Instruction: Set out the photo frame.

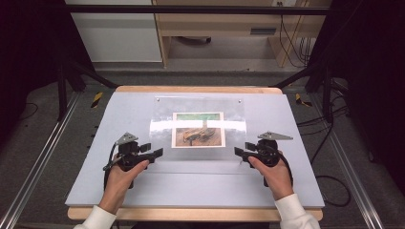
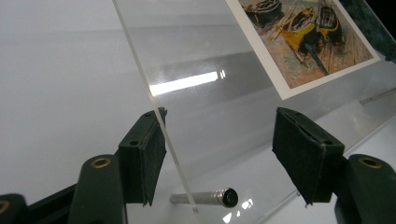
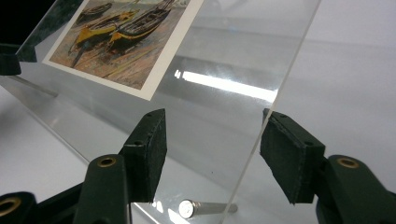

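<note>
- On the desk [image 1: 95, 143], high view: we list one clear acrylic sheet [image 1: 165, 136], a picture frame panel with a boat print [image 1: 198, 130] at its middle. Its long axis runs side to side. The left gripper [image 1: 154, 153] sits at the sheet's near left corner and the right gripper [image 1: 240, 152] at its near right corner, each hand equally near its own end.
- In the left gripper view: we note the sheet's side edge [image 2: 161, 130] running up between the jaws, touching or just beside the left-hand pad [image 2: 144, 156]. The other pad [image 2: 303, 154] stands clear behind the panel. The jaws are spread, not yet pinching. A metal standoff pin [image 2: 205, 198] lies below, near the corner.
- In the right gripper view: we note the mirror case. The sheet's edge [image 3: 275, 116] rises just beside the right-hand pad [image 3: 289, 158], and the left-hand pad [image 3: 147, 154] stands apart from the panel face. The jaws are spread, with nothing clamped. A second pin [image 3: 198, 208] shows low between them.
- Judgement: the sheet lies edge-on within both pairs of jaws, so closing should grip both ends for a level two-handed lift.
</note>
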Motion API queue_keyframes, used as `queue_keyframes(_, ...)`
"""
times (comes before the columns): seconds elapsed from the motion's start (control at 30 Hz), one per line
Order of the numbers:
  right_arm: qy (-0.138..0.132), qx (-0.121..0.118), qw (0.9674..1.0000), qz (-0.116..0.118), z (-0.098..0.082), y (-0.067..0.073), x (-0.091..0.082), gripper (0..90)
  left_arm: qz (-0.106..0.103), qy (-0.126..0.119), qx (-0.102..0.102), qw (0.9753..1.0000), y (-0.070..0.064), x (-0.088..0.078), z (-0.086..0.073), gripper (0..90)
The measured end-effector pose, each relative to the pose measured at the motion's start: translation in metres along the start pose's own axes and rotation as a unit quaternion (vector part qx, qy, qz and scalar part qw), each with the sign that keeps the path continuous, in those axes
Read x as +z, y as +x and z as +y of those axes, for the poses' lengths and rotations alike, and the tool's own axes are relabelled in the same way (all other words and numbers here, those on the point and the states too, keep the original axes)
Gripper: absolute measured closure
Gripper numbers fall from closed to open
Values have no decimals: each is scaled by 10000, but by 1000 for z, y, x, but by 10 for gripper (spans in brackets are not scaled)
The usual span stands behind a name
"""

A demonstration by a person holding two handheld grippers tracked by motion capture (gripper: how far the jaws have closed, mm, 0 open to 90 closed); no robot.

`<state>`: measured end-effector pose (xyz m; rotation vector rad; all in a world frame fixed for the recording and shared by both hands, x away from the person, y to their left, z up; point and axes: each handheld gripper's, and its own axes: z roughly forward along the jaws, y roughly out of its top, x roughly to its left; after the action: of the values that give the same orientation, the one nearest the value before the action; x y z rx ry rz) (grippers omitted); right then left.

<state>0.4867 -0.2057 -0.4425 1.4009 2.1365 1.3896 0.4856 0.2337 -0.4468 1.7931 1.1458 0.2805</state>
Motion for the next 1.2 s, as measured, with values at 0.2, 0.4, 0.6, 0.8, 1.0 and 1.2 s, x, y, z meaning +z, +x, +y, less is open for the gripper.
queue_keyframes(0.2, -28, -61, 10000, -67, -3, 4, -4, 437, 46, 2, 74, 10000, -3, -3, -2, 361)
queue_keyframes(0.4, -61, -114, 9999, -92, -5, 6, -7, 460, 60, 10, 126, 9999, -4, -6, -3, 382)
queue_keyframes(0.6, -82, -182, 9997, -117, -8, 8, -11, 483, 80, 14, 174, 9998, -5, -9, -5, 404)
queue_keyframes(0.8, -85, -244, 9996, -152, -10, 10, -14, 506, 92, 22, 237, 9997, -7, -12, -7, 423)
queue_keyframes(1.0, -95, -261, 9994, -186, -13, 13, -17, 526, 121, 21, 292, 9995, -8, -15, -9, 443)
queue_keyframes(1.2, -105, -315, 9992, -208, -15, 14, -20, 541, 126, 6, 286, 9995, -9, -18, -11, 466)
